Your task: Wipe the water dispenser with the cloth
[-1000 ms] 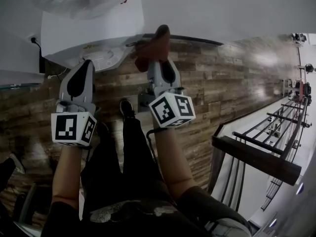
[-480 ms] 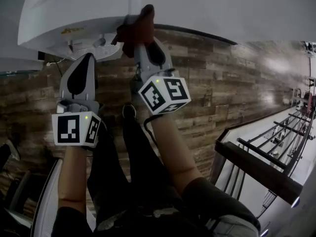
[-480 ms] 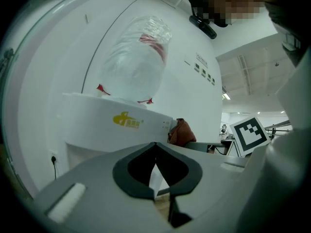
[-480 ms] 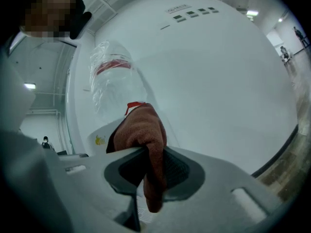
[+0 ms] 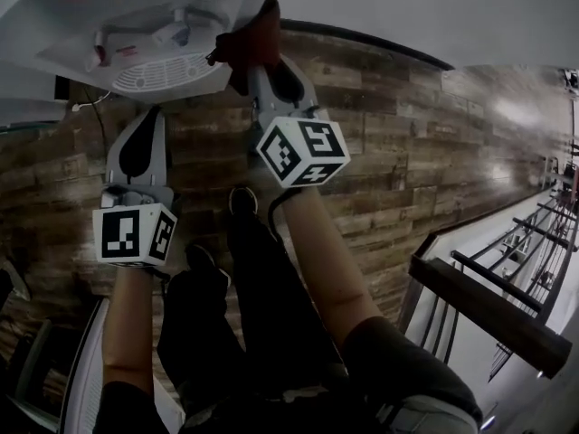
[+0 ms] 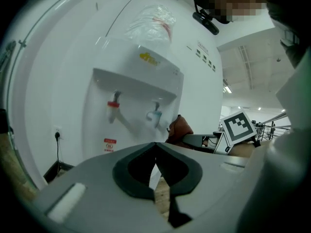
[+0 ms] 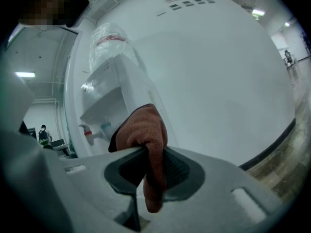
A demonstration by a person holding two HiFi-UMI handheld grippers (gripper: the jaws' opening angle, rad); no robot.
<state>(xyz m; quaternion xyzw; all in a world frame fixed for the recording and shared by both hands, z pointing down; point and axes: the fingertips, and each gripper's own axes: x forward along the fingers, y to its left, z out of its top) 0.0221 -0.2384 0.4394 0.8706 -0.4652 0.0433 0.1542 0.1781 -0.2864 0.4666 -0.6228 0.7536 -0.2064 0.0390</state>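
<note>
Wooden floor (image 5: 389,152); right hand-held gripper (image 7: 148,166) pinches cloth (image 7: 141,127) at dispenser (image 7: 116,86) (left hand-held gripper (image 6: 155,143) closed, empty).

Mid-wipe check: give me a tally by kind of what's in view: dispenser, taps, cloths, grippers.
water dispenser: 1
taps: 2, red tap and blue tap
cloth: 1, rust-brown
grippers: 2, left gripper shut and empty, right gripper shut on the cloth
Total: 6

The water dispenser (image 5: 163,66) and wall (image 5: 407,7) block ahead; bare floor (image 5: 407,152) opens rightward (railing (image 5: 479,301) beyond).
</note>
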